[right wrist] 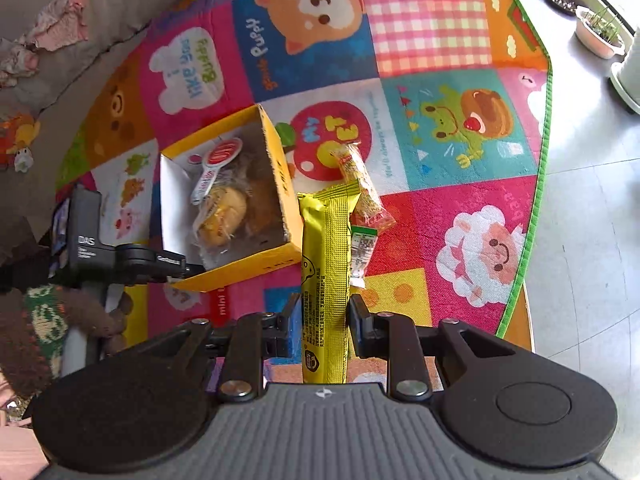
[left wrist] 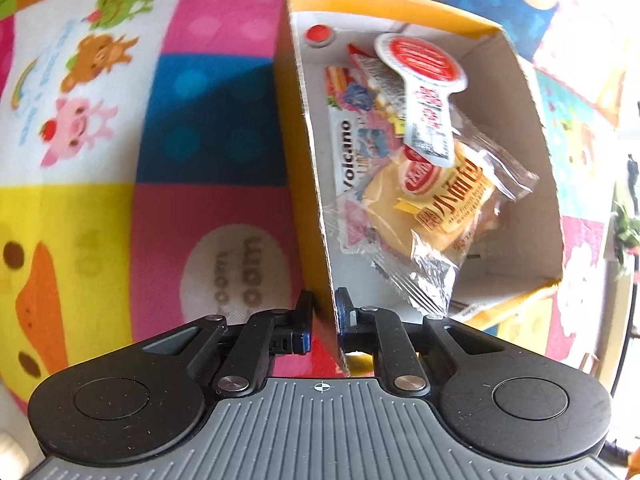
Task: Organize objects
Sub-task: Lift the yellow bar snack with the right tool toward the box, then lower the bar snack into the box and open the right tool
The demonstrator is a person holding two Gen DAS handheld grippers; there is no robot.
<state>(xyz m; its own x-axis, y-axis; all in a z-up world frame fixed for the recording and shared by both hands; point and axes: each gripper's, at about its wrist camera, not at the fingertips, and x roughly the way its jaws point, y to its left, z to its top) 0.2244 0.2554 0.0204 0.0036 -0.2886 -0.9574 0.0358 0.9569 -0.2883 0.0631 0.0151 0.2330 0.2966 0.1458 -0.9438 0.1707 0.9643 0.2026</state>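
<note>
A yellow cardboard box stands on a colourful play mat. It holds a wrapped bun, a white sauce packet with a red round label and a "Volcano" snack pack. My left gripper is shut on the box's near wall. The box also shows in the right wrist view, with the left gripper at its near corner. My right gripper is shut on a long yellow snack bar, held above the mat right of the box. A sesame bar in clear wrap lies on the mat beyond.
The round play mat ends at a green edge on the right, with grey floor tiles beyond. Potted plants stand at the far right. A grey sofa with cloths is at the upper left. A knitted sleeve is at the left.
</note>
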